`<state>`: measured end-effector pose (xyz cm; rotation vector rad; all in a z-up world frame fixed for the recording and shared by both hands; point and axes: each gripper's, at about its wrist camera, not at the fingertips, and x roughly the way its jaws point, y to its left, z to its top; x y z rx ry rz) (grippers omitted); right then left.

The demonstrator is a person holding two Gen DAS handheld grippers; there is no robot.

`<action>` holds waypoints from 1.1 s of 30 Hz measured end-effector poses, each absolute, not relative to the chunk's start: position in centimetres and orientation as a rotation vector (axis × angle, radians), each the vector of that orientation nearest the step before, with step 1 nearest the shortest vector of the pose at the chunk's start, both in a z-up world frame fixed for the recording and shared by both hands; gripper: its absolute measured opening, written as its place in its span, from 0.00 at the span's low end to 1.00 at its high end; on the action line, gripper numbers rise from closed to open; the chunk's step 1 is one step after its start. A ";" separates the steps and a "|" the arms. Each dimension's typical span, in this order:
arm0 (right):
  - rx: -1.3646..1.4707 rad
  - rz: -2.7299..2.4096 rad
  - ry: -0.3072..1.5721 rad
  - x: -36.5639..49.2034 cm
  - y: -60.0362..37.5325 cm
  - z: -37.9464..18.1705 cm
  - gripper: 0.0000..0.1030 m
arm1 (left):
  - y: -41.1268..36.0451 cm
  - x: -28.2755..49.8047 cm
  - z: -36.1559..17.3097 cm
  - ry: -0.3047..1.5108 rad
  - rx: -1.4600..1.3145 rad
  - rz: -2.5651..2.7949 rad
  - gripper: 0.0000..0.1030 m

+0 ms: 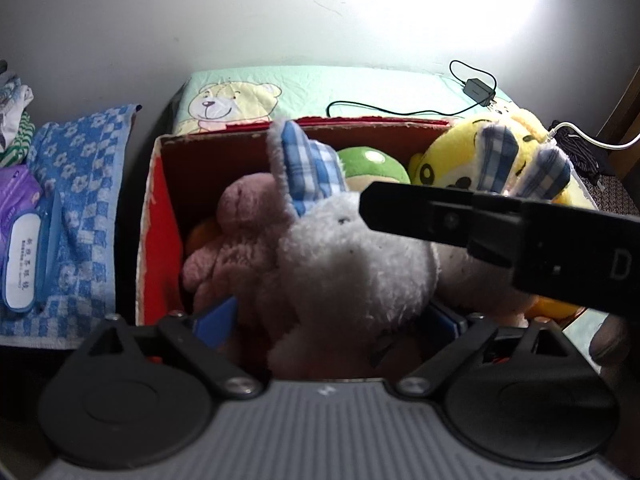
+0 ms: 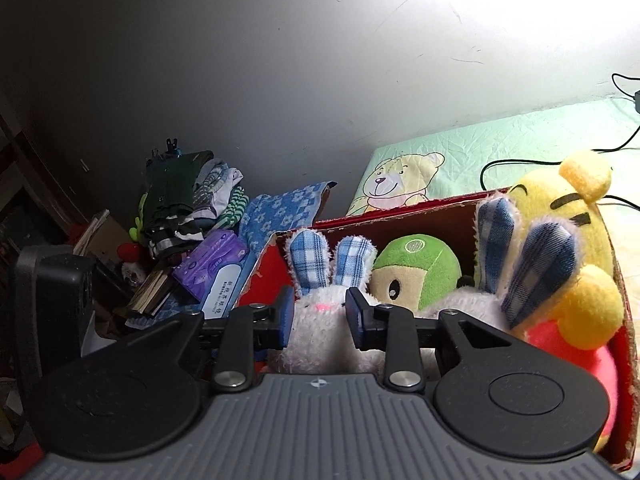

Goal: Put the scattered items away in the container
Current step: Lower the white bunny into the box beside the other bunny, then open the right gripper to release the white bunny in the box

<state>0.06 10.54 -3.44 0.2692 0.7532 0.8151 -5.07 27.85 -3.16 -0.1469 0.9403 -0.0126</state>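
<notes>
Between my right tongs (image 2: 318, 316), at six o'clock in the right wrist view, a white plush rabbit (image 2: 320, 320) sits clenched at the head, its blue-checked ears standing up past the pads so the grip lands on the firm stuffing and not the floppy fabric. My left tongs (image 1: 328, 320) meet the same sort of white fur from the near side; their blue pads flank the rabbit's body and seem to touch it, but fur hides the contact and I cannot tell whether they pinch or merely cradle. The right tool crosses that view from three o'clock as a black bar. The rabbit hangs over the red cardboard box (image 1: 160, 216), the container for this tidy-up, and I judge it held low so it can be seated among toys already packed. At nine o'clock inside lies a pink plush (image 1: 240, 240); toward twelve, a green plush (image 2: 416, 272); at two o'clock, a yellow plush (image 2: 568, 208) leaning on the far-right corner, with a second checked-eared rabbit (image 2: 520, 264) before it. Beyond the box, a bear-print sheet (image 1: 320, 88) covers the bed, a charger cable (image 1: 472, 88) trailing across it; a blue towel (image 1: 80, 184) and wipes lie at nine o'clock.
</notes>
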 end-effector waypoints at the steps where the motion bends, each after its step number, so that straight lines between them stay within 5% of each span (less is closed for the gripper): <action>1: 0.268 0.807 0.748 -0.1 10.3 -3.3 0.31 | 27.7 -5.1 -3.0 0.939 -0.142 -0.002 0.94; 33: 0.194 0.647 0.696 -3.9 8.4 -2.0 0.37 | 26.8 -8.6 -0.6 0.957 -0.112 0.196 0.98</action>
